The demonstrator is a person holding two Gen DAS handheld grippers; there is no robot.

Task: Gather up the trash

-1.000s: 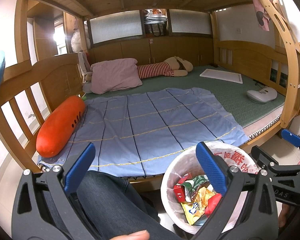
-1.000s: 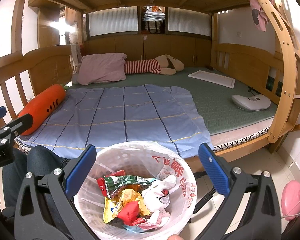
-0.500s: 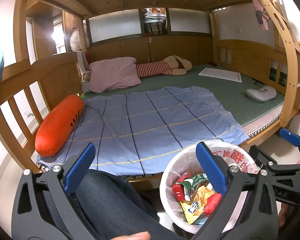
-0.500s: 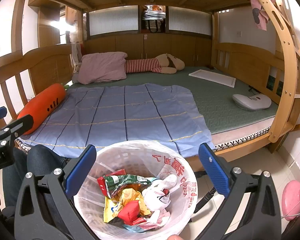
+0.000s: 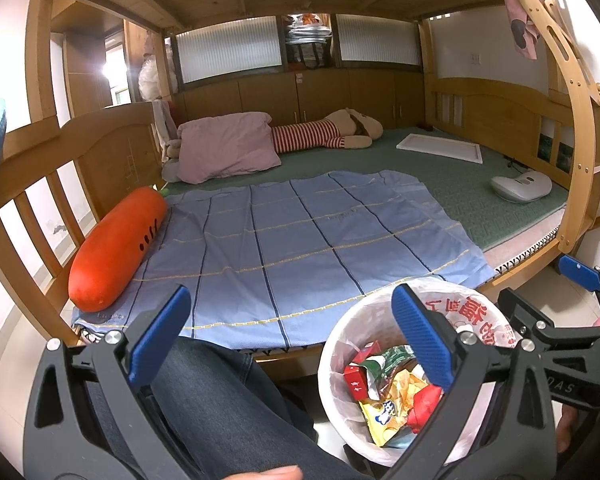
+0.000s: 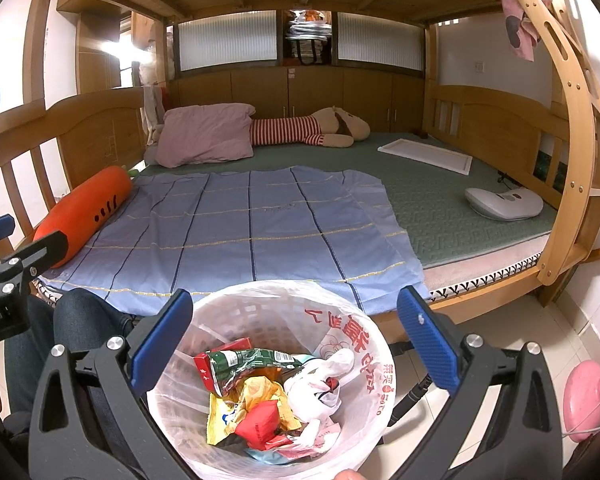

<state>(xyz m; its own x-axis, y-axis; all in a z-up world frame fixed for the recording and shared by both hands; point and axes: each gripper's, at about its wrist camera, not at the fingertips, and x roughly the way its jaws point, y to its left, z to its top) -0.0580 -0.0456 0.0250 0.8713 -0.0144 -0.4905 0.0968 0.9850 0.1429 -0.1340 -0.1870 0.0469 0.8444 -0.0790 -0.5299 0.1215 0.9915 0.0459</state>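
Note:
A white bin lined with a printed plastic bag (image 6: pixel 364 344) stands on the floor by the bed, holding several snack wrappers (image 6: pixel 256 396). My right gripper (image 6: pixel 294 340) hovers open right above the bin's mouth, nothing between its blue pads. In the left wrist view the bin (image 5: pixel 476 312) sits at lower right, partly behind the right finger. My left gripper (image 5: pixel 290 340) is open and empty, held over a person's jeans-clad leg (image 5: pixel 228 408) left of the bin. No loose trash shows on the bed.
A blue checked sheet (image 6: pixel 236 232) covers the near mattress. An orange carrot cushion (image 5: pixel 116 244) lies by the left rail. Further back are a pink pillow (image 6: pixel 206 134), a striped plush toy (image 6: pixel 308 130), a white board (image 6: pixel 426 156) and a white device (image 6: pixel 504 202). A pink object (image 6: pixel 584 396) stands on the floor.
Both views have shifted very slightly; the grippers stay open over the bin and leg, and the bin's contents look the same.

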